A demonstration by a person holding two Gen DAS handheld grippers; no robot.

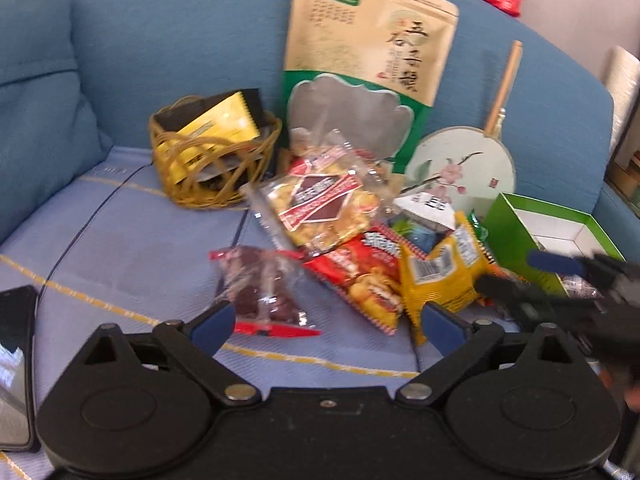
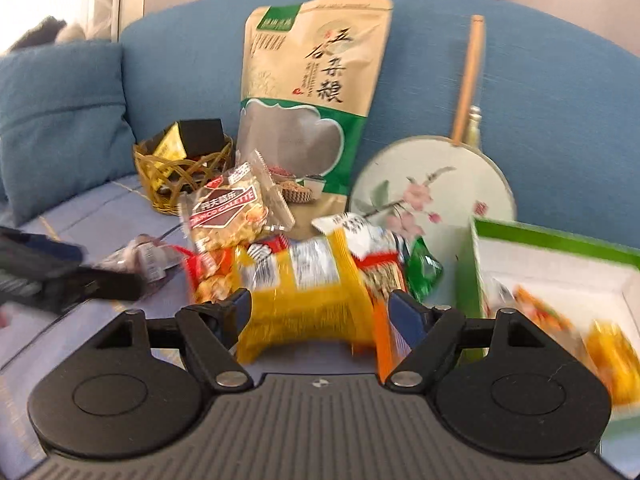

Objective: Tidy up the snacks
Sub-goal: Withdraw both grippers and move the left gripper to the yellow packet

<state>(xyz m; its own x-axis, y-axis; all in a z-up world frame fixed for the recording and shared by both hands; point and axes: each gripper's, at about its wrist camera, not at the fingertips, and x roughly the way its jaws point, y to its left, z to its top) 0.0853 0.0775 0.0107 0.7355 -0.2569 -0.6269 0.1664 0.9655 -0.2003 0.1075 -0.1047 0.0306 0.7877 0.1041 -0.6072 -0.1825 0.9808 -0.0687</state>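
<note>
Tools [image 1: 328, 320] wide above blue sofa [image 1: 180, 40].

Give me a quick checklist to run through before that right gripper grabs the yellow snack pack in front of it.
1. Right gripper open: ok, jaws wide apart.
2. Yellow pack lined up between the jaws: ok.
3. Pads touching the pack: cannot tell, picture is blurred.
4. Green box open to receive it: ok, some snacks already inside.
5. Left gripper out of the way: ok, open, off to the side over the dark red packet.
6. Pack free of neighbours: not ok, other packets overlap it.
</note>
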